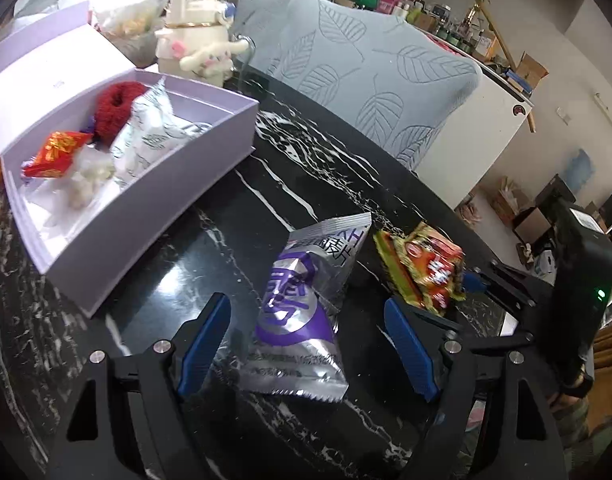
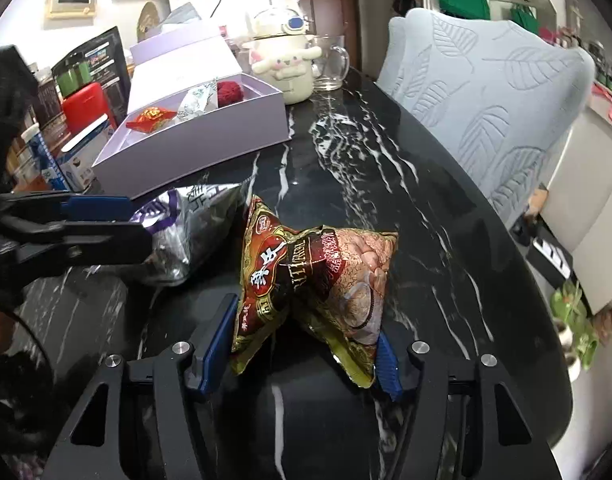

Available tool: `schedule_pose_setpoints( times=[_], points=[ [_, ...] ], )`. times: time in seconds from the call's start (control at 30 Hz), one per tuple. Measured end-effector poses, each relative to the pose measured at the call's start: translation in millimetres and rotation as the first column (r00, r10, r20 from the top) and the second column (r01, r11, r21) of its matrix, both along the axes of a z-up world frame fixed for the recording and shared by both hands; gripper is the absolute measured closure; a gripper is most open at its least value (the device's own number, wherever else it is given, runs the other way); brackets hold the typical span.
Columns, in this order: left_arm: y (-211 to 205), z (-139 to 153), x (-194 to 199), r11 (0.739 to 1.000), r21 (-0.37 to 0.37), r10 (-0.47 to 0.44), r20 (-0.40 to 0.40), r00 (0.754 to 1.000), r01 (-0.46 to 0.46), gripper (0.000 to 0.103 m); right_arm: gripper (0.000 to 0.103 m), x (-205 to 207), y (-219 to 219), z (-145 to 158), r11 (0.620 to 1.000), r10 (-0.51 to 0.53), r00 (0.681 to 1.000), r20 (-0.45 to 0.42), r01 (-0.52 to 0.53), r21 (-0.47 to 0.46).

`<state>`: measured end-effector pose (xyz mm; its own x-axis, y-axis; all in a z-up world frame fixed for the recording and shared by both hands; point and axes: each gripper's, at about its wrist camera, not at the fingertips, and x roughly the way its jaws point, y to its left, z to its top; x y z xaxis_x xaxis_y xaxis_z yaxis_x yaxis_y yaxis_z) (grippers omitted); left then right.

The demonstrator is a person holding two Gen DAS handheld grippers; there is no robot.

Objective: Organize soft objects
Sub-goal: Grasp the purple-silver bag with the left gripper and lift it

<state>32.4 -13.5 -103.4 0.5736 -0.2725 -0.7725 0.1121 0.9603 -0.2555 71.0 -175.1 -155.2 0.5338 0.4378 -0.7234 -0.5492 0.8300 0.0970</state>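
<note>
**Tongs, two pairs, over a black marbled table; lilac box as landmark**

Right gripper [image 2: 304,350]: blue pads clenched on a red-and-gold snack packet [image 2: 310,292], which is pinched and crumpled at its middle. The packet lies near the lilac box [image 2: 194,152], off its open front corner.

Left gripper [image 1: 306,344]: jaws released, pads standing clear on either side of a silver-and-purple sachet [image 1: 302,312] that lies on the table [image 1: 314,168]. No pad touches it. The sachet sits between the box and the snack packet, closer to the box.

Lilac box, lid raised behind it, contents:
- red knitted ball [image 1: 116,110], far end
- pale leaf-printed pouch [image 1: 150,136], middle, tilted against the ball
- red-and-gold wrapped sweet [image 1: 54,154], near end
- white crumpled wrapping [image 1: 86,184], beside the sweet

Behind the box: cream cartoon-figure bottle [image 2: 284,68], just beside its far corner; clear glass mug [image 2: 330,64] next to the bottle.

Beyond the table from the box: grey leaf-patterned chair [image 1: 366,76].
</note>
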Motion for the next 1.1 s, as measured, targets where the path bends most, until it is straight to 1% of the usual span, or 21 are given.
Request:
schedule_pose_setpoints(
  times=[0.17, 0.27, 0.33, 0.4, 0.47, 0.5, 0.53, 0.57, 0.6, 0.63, 0.67, 0.7, 0.83, 0.93, 1.0, 1.07, 1.1],
  points=[
    [-4.1, -8.6, 9.2, 1.000, -0.006, -0.009, -0.014, 1.000, 0.009, 0.024, 0.042, -7.3, -16.5, 1.9, 1.000, -0.025, 0.999, -0.039, 0.026, 0.013],
    [-9.0, -16.8, 15.2, 1.000, 0.017, -0.015, -0.040, 0.999, 0.016, 0.024, 0.041, -11.9, -23.8, 2.1, 0.999, -0.038, 0.998, -0.054, 0.039, 0.014],
    [-10.6, -21.6, 17.4, 1.000, 0.017, -0.014, -0.056, 0.998, 0.015, 0.024, 0.037, -14.2, -27.2, 2.3, 0.999, -0.044, 0.997, -0.063, 0.045, 0.014],
    [-10.5, -25.6, 20.1, 1.000, 0.000, -0.015, -0.069, 0.998, 0.015, 0.024, 0.036, -15.4, -27.6, 2.4, 0.999, -0.050, 0.996, -0.069, 0.051, 0.006],
    [-11.4, -25.7, 21.1, 1.000, 0.007, -0.011, -0.060, 0.998, 0.011, 0.024, 0.032, -16.0, -26.9, 2.3, 0.999, -0.052, 0.996, -0.073, 0.052, -0.001],
    [-11.2, -25.8, 21.3, 1.000, 0.009, -0.010, -0.057, 0.998, 0.011, 0.024, 0.027, -15.3, -26.3, 2.6, 0.998, -0.055, 0.996, -0.073, 0.055, -0.002],
    [-11.0, -25.6, 21.3, 1.000, 0.007, -0.008, -0.054, 0.998, 0.009, 0.027, 0.022, -14.3, -26.2, 2.8, 0.998, -0.057, 0.996, -0.074, 0.058, 0.001],
    [-10.8, -25.3, 21.2, 1.000, 0.005, -0.006, -0.052, 0.999, 0.006, 0.033, 0.019, -12.5, -25.7, 2.6, 0.998, -0.063, 0.995, -0.079, 0.064, 0.006],
    [-10.3, -25.3, 20.4, 1.000, 0.003, -0.003, -0.048, 0.999, 0.003, 0.046, 0.008, -10.6, -25.2, 1.6, 0.997, -0.071, 0.994, -0.088, 0.072, 0.007],
    [-9.5, -25.1, 18.5, 1.000, 0.014, 0.010, -0.039, 0.999, -0.009, 0.052, 0.001, -8.4, -24.8, -0.2, 0.997, -0.082, 0.992, -0.097, 0.083, 0.006],
    [-9.3, -25.5, 16.9, 0.999, 0.039, 0.023, -0.037, 0.999, -0.022, 0.054, 0.001, -7.2, -23.9, -1.3, 0.995, -0.095, 0.991, -0.090, 0.095, 0.002],
    [-9.5, -25.1, 15.5, 0.997, 0.076, 0.036, -0.037, 0.999, -0.034, 0.060, 0.001, -6.7, -22.6, -2.0, 0.995, -0.104, 0.991, -0.083, 0.104, -0.008],
    [-2.2, -25.6, 13.0, 0.996, 0.065, 0.058, -0.037, 0.998, -0.056, 0.061, 0.001, -1.9, -14.8, -1.8, 0.993, -0.116, 0.989, -0.090, 0.113, -0.031],
    [0.0, -25.2, 11.2, 0.996, 0.060, 0.066, -0.042, 0.997, -0.064, 0.061, 0.001, -0.9, -11.5, 0.4, 0.994, -0.103, 0.989, -0.106, 0.105, 0.016],
    [0.2, -24.5, 8.3, 0.996, 0.057, 0.066, -0.044, 0.997, -0.064, 0.061, 0.001, -0.4, -9.2, 0.0, 0.993, -0.114, 0.988, -0.102, 0.116, 0.015],
    [0.6, -22.6, 3.5, 0.996, 0.056, 0.069, -0.039, 0.997, -0.067, 0.061, 0.003, -0.9, -8.3, -0.6, 0.992, -0.121, 0.988, -0.093, 0.122, 0.009],
    [1.6, -21.3, 0.6, 0.996, 0.055, 0.072, -0.034, 0.997, -0.070, 0.061, 0.008, -1.4, -7.7, -0.6, 0.992, -0.122, 0.989, -0.085, 0.123, -0.002]
  ],
)
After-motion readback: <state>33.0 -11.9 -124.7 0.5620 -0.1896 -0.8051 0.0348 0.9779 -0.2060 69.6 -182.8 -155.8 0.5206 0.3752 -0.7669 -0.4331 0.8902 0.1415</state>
